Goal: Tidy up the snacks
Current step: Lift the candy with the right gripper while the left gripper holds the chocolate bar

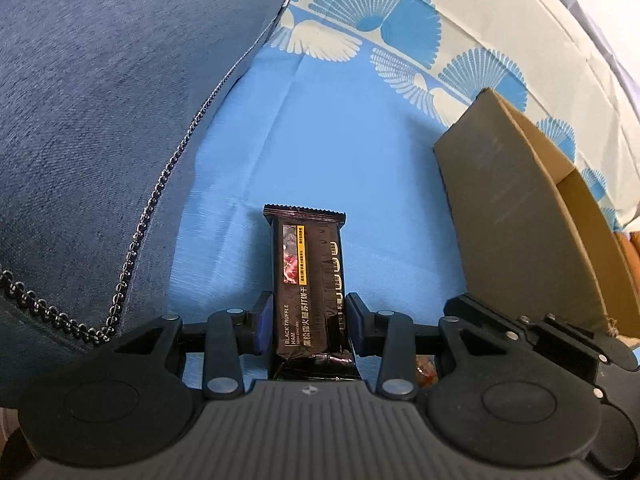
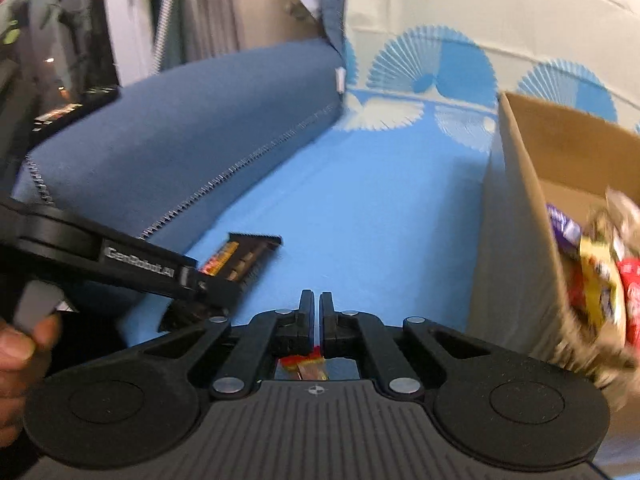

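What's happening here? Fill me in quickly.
A person is sorting snacks on a blue bedsheet with two hand-held grippers. The left gripper is clamped on a black cracker packet, holding it clear of the sheet. The right gripper is shut, with a small red and orange wrapper showing just behind its fingers; whether it grips it is unclear. A cardboard box to the right already holds several snack packs.

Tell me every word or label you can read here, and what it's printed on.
"BLACK TRUFFLE HAM": black snack packet held in the left gripper.
"GenRobot.AI": side of the left gripper, right wrist view.
Chinese characters and yellow strip on the packet: too small to read.
Wrappers in the cardboard box: blurred.
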`<state>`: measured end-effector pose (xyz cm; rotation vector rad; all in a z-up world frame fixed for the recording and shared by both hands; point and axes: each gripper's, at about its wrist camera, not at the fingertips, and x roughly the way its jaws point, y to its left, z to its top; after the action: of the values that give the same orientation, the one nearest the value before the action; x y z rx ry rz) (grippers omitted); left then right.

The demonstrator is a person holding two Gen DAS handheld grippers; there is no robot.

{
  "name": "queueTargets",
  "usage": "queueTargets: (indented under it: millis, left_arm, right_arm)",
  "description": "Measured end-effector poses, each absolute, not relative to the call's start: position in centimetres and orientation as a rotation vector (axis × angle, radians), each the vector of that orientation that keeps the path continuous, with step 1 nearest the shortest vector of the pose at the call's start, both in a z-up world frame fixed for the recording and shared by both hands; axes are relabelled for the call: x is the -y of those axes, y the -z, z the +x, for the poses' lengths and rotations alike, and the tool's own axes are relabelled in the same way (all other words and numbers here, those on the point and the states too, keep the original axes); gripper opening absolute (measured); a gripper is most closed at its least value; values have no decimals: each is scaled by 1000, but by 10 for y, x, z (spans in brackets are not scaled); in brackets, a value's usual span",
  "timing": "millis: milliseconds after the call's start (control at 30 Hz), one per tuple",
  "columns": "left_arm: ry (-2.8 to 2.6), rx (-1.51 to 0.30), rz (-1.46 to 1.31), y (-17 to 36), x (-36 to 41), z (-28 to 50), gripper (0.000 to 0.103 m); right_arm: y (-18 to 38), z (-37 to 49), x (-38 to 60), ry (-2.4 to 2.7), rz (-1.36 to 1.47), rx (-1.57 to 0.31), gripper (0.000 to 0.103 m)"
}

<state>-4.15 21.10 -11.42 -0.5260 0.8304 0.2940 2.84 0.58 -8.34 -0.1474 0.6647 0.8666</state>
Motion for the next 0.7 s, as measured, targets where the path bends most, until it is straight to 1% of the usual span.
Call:
queueTargets:
  millis: [100,167,233,267,333,400,500,700]
  left_arm:
    - [-286,-815,-557,114,-215,-45,42]
    - [-280,-805,-572,113,-216,-46,42]
    - [-273,-792,-585,113,-217,-48,42]
    - [-268,-783,-591,112,-218,-49,42]
    - [-257,-768,-601,111,-219,-52,42]
    - [-249,-759,-613,110,-222,-53,42]
    - [-241,-756,-639,111,-226,-55,42]
    - [-223,-753,-625,109,-226,-57,42]
  right_arm:
    - [76,30,1,-885,-137,-661,2]
    - [68,28,5,-892,-131,-632,9]
    - [56,28,13,-895,-108,-597,24]
    - [49,28,17,-895,-94,-580,27]
    - [37,24,28,-895,-75,-547,40]
    - [32,17,34,-906,-101,-536,42]
    - [42,5,26,-918,-179,-576,42]
    - [101,-20,-27,-836,-492,-649,42]
